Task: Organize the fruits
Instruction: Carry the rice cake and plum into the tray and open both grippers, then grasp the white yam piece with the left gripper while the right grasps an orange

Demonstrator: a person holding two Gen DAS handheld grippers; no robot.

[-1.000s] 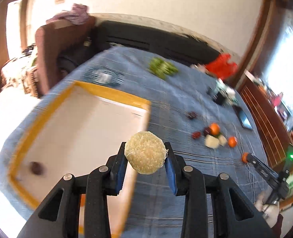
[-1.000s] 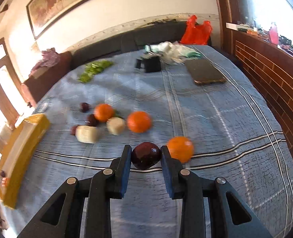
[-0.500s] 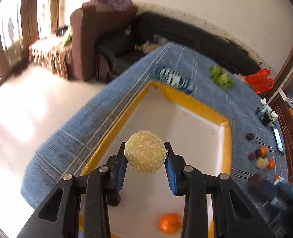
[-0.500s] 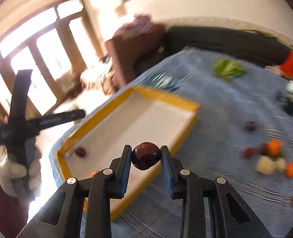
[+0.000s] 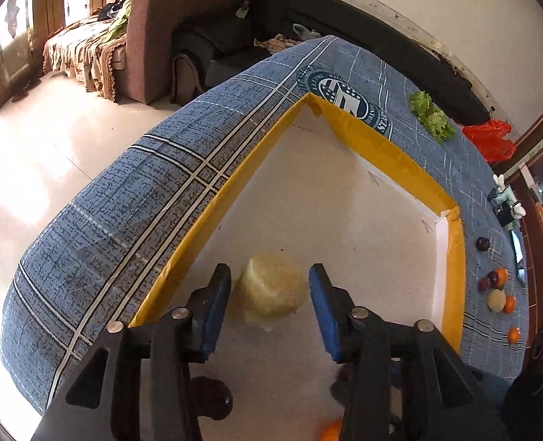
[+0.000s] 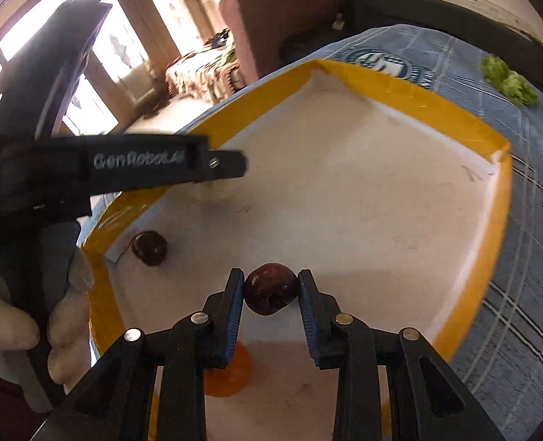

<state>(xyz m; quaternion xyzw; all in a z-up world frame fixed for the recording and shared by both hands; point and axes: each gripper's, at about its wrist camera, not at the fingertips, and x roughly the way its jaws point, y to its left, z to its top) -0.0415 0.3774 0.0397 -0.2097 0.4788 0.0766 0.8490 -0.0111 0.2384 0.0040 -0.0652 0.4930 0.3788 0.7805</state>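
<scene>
My left gripper (image 5: 270,275) hangs over the white tray with a yellow rim (image 5: 381,139). Its jaws are opening. A pale yellow round fruit (image 5: 271,290) sits between them with a gap on each side, free of the pads. My right gripper (image 6: 270,279) is over the same tray, shut on a dark red fruit (image 6: 269,290); its jaws are just starting to open. The right wrist view shows the left gripper (image 6: 231,163) from the side, in a gloved hand (image 6: 14,323). A second dark fruit (image 6: 149,248) and an orange (image 6: 231,375) lie in the tray.
Several loose fruits (image 5: 497,286) lie on the blue checked cloth right of the tray. Green lettuce (image 5: 431,115) and a red bag (image 5: 488,139) are further back. The table edge (image 5: 87,257) drops to the floor just left of the tray.
Both grippers swung from the open cloth to over the tray. The left jaws widened and the pale fruit dropped out of their grip. The right gripper brought the dark red fruit along.
</scene>
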